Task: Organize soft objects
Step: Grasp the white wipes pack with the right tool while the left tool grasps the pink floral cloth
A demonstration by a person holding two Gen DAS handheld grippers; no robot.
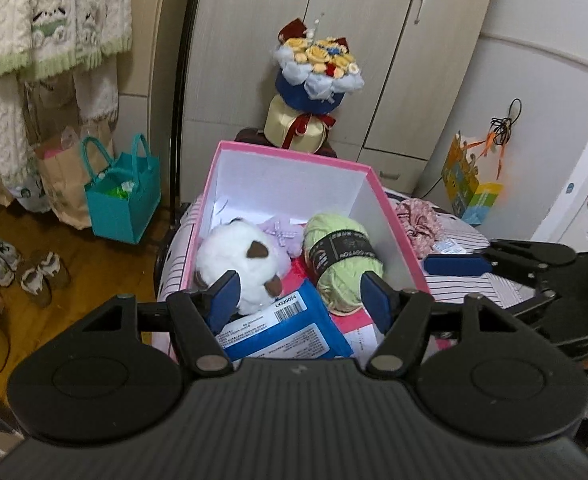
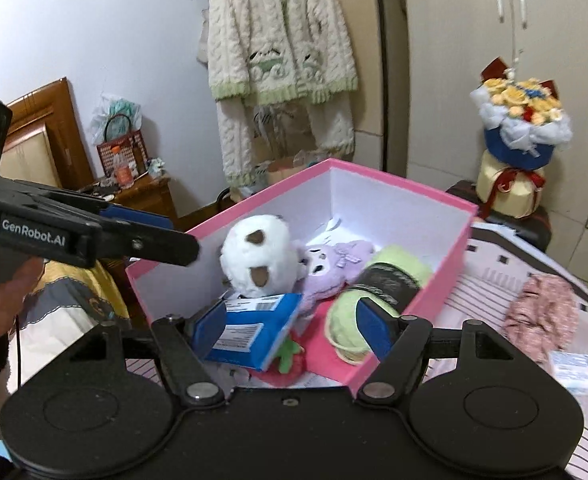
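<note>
A pink box (image 1: 394, 216) with white walls stands on the striped bed. In it lie a white plush (image 1: 238, 256) with brown ears, a purple plush (image 2: 334, 264), a green yarn ball (image 1: 342, 256) with a black band, a blue packet (image 1: 282, 328) and a red strawberry toy (image 2: 290, 360). My left gripper (image 1: 300, 300) hovers open over the box's near end, with nothing pressed between its pads. My right gripper (image 2: 292, 328) is also open above the packet and yarn, gripping neither. Each gripper shows in the other's view: the right gripper (image 1: 446, 264) beside the box, the left gripper (image 2: 174, 236) at its left rim.
A pink floral fabric piece (image 2: 542, 316) and a small white-blue packet (image 2: 574, 368) lie on the bed to the right of the box. A flower bouquet (image 1: 314, 80) stands behind the box before the wardrobe. A teal bag (image 1: 122, 200) and shoes (image 1: 22, 272) are on the floor at left.
</note>
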